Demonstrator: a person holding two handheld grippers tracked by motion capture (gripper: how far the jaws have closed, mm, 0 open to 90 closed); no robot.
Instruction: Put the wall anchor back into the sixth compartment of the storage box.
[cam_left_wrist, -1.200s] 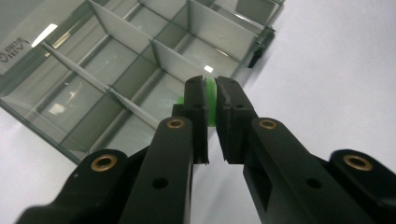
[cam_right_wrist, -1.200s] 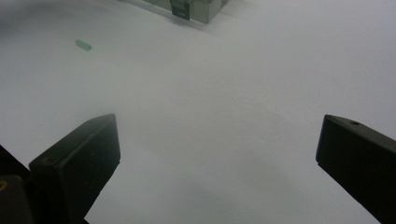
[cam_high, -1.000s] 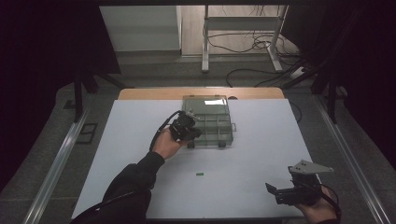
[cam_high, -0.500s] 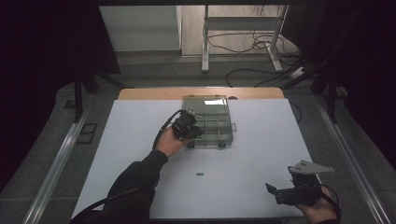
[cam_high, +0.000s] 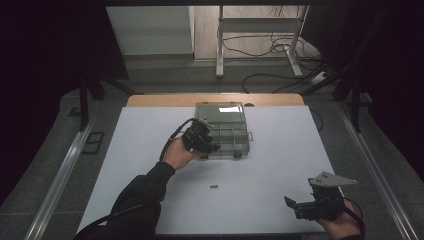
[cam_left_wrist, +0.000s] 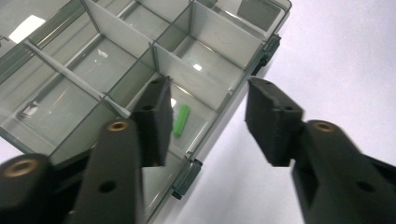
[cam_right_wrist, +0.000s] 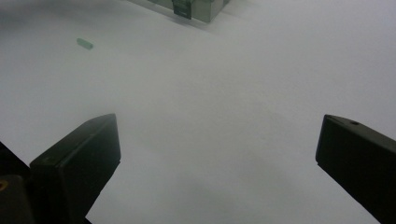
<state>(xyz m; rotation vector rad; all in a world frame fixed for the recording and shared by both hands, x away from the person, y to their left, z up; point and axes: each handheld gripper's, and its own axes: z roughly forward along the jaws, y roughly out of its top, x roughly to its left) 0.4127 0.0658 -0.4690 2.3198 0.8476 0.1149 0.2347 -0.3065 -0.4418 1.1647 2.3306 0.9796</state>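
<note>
The left gripper (cam_high: 209, 146) hangs over the near left corner of the clear compartment box (cam_high: 225, 131), and we read its jaws as parted about halfway, having just been opening, with nothing clamped between them. In the left gripper view, one green piece (cam_left_wrist: 181, 120) lies flat on the floor of a compartment along the box's near edge, in the gap between the two black fingers (cam_left_wrist: 154, 120) but below them and clear of both pads. We judge from this that the piece has been released into the box, so this placement counts as done. The box sits open at the far middle of the white table (cam_high: 150, 150), its near edge with the latches facing us; the other compartments in view look empty, though glare on the clear plastic hides some of their floors. A second green piece (cam_high: 214, 187) lies on the bare table surface between the box and the person's side, well apart from both grippers; it also shows, small and pale, at the top left of the right gripper view (cam_right_wrist: 84, 43). We take this piece as the remaining work: it has not yet been picked up or carried to the box. The right gripper (cam_high: 295, 206) rests low near the right front corner of the table, its jaws spread wide with only white table between them, holding nothing. We cannot tell whether further pieces wait outside the frames.
</note>
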